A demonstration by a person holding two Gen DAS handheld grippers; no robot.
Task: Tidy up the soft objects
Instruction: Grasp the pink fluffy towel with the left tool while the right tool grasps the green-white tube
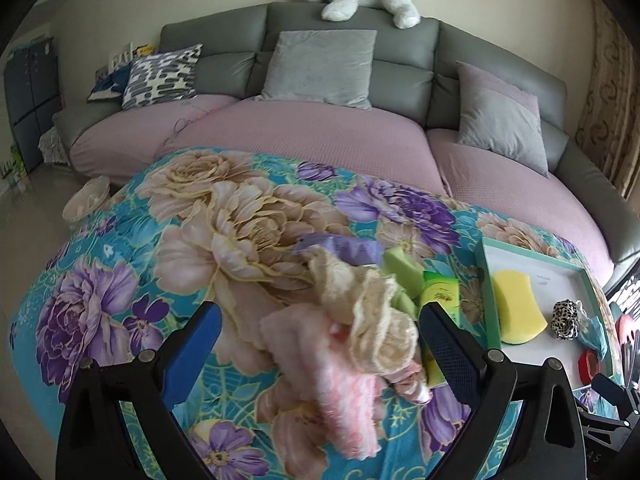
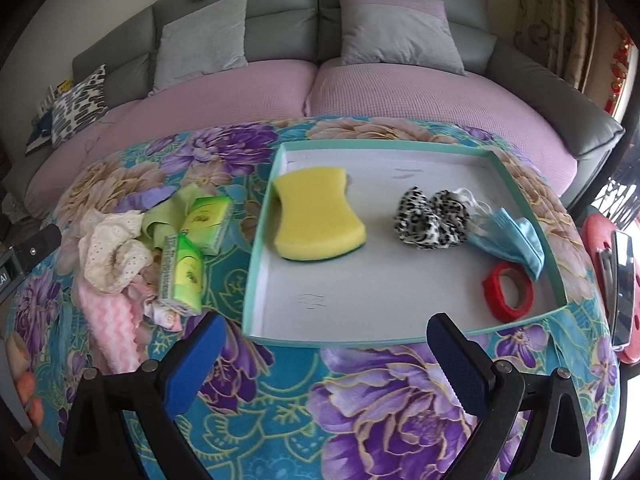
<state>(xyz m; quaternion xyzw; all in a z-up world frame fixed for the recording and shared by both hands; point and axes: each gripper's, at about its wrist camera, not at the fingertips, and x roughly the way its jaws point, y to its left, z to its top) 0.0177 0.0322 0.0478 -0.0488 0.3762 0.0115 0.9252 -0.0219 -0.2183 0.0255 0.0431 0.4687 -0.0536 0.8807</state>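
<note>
Plainly, the left gripper [image 1: 320, 344] stands wide open and empty, its blue-padded fingers [image 1: 200, 344] on either side of a heap of soft things at the lower middle of the left wrist frame: a crumpled cream lace cloth [image 1: 372, 312] lying on a fluffy pink towel [image 1: 340, 392], with a pale green sponge [image 1: 402, 266] and green tissue packs [image 1: 440, 292] just behind. The cloths look light, limp and likely to drape or snag, so a pinch on the bunched crown of the lace would probably lift it cleanly; the towel seems better taken at a thick fold. In the right wrist frame the right gripper [image 2: 326, 352] is likewise open and empty, low at the near edge of the shallow teal-rimmed cardboard tray [image 2: 256, 264], which already holds a yellow sponge [image 2: 316, 216], a leopard-print scrunchie [image 2: 432, 216], a blue face mask [image 2: 516, 240] and a red tape roll [image 2: 508, 288].
</note>
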